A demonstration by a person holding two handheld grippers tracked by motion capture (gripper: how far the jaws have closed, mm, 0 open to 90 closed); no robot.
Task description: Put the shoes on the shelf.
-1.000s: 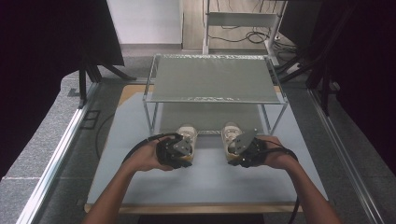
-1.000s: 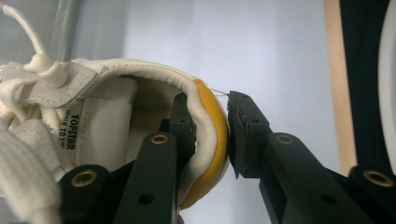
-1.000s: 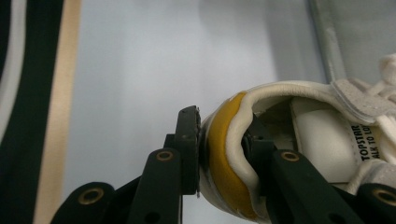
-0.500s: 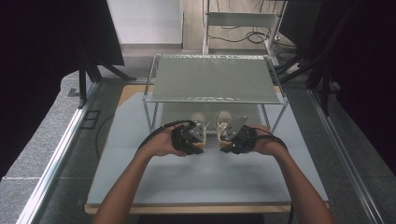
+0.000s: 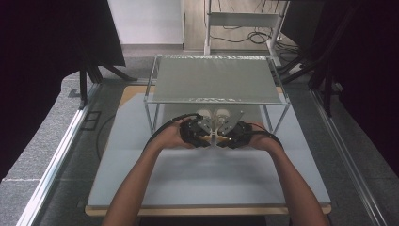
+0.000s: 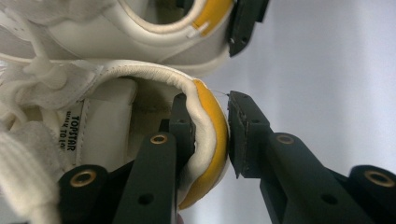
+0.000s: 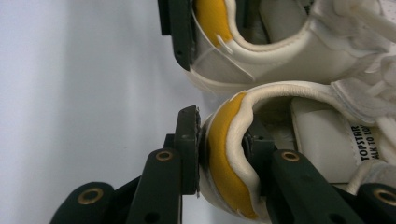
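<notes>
Two white shoes sit side by side on the table [image 5: 141, 165], toes toward 12 o'clock, under the front edge of the rack [image 5: 216, 80]. The left shoe [image 5: 205, 114] and the right shoe [image 5: 222, 114] lie just beside each other, heels toward the person. Held by the heel, each shoe can be steered as one rigid piece, and with the pair kept parallel they would sit neatly under the shelf; that appears to be the work in hand, judged from how they lie.

Left claw [image 6: 205, 135]: partly closed, clamped on the left shoe's [image 6: 93, 116] heel collar. One jaw sits inside the opening against the lining, the other presses the yellow heel tab from outside. The padding is visibly pinched, so the grip looks firm.

Right claw [image 7: 222, 140]: a mirror of the left. Its outer jaw bears on the yellow tab of the right shoe [image 7: 299, 126], and its inner jaw is down inside the collar. Partly closed, gripping the heel.

In the high view, the left claw [image 5: 207, 132] is at 9 o'clock of the right claw [image 5: 225, 133], nearly touching it at the centre of the table. Both hands lie low and level behind them.

Each gripper view also shows the neighbouring shoe at 12 o'clock, with the other claw's jaw on its heel.
</notes>
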